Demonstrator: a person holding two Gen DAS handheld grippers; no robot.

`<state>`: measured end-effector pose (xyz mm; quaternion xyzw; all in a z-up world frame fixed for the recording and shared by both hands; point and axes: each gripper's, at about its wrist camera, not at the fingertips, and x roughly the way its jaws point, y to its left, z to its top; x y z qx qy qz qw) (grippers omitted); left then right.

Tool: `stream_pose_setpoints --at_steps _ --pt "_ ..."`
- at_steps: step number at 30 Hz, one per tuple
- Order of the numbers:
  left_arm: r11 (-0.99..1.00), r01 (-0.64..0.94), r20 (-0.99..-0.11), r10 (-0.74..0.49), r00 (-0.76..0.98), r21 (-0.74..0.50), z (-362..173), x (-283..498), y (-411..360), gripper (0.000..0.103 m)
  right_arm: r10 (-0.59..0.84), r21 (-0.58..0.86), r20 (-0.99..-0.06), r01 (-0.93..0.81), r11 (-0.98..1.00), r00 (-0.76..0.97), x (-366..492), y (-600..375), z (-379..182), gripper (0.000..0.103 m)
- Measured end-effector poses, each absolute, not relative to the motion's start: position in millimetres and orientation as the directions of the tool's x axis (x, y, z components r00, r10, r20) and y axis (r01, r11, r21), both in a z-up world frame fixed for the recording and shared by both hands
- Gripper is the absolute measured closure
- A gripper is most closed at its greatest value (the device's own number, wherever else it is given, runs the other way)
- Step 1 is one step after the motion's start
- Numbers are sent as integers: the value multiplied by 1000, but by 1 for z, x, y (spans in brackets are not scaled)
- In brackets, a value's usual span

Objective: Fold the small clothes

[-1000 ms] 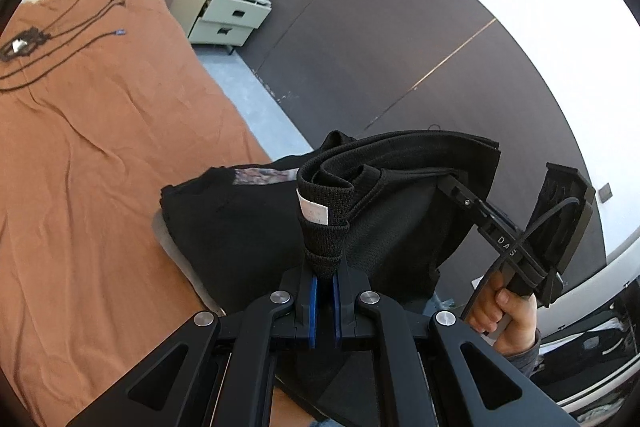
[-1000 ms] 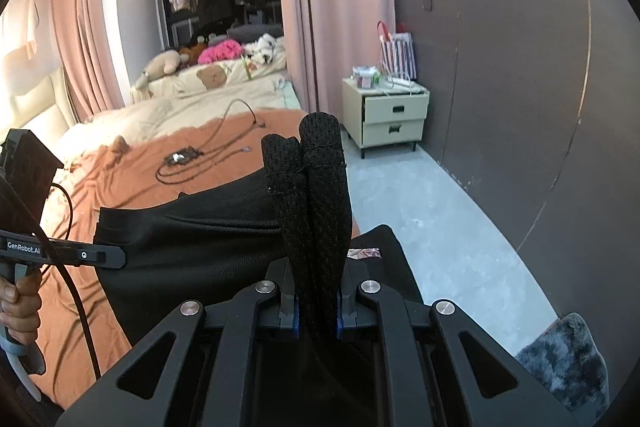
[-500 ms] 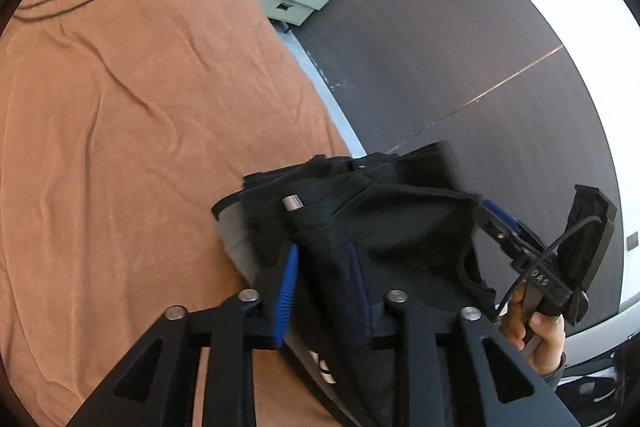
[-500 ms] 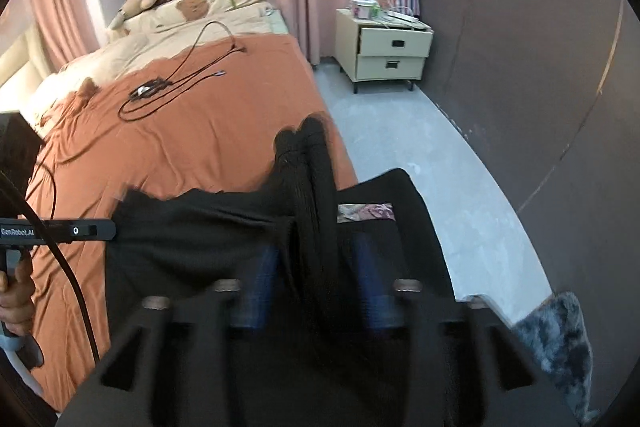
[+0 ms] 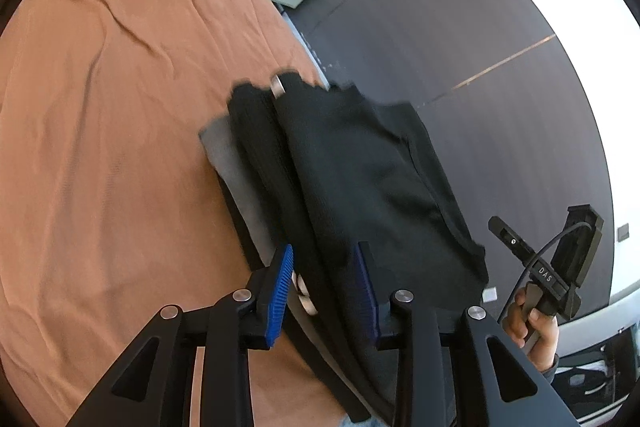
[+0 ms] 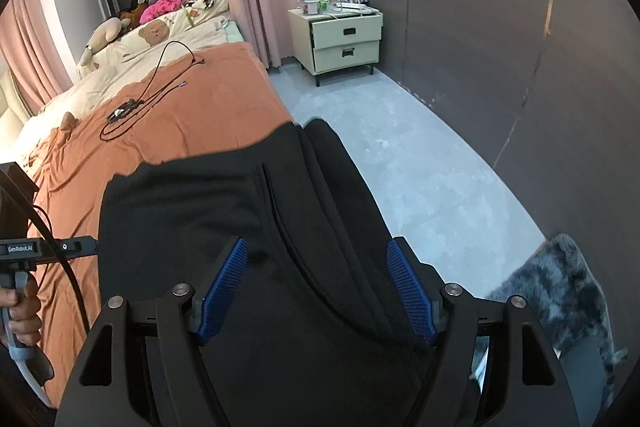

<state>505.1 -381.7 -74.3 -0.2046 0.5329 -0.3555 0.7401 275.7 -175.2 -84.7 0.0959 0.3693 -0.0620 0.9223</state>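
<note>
Both grippers have let go since the earlier frames, where each pinched a bunched black fold. Left gripper (image 5: pixel 326 283) now has its jaws opening, blue pads clear of the cloth, though a ridge of fabric lies between them. Right gripper (image 6: pixel 318 289) is opening wider, its pads well apart with the cloth beneath and untouched. Black garment (image 5: pixel 360 179) lies folded over at the near corner of the orange bedspread (image 5: pixel 112 147), one edge hanging past the bed side above the grey floor (image 6: pixel 420 179); a grey inner layer peeks out on the left. Step in hand looks like release after a fold. Done well, both pull back straight without snagging the top layer, then press the crease flat and nudge the overhang onto the bed.
</note>
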Motion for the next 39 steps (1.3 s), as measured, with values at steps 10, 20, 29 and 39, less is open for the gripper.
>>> stream_pose_setpoints --at_steps 10,20,29,39 --pt "690 337 -684 -712 157 -641 -62 454 -386 71 -23 190 -697 216 958 717 225 -193 -73 32" --pt "703 453 -693 -685 225 -548 -5 403 -369 28 -43 136 -689 188 973 724 183 -162 -47 19" --pt "714 508 -646 -681 345 -482 57 359 -316 1 -87 113 -632 203 973 770 147 -119 -24 8" --pt "772 489 -610 -627 484 -406 101 312 -246 1 -106 66 -561 173 983 821 106 -67 -12 0"
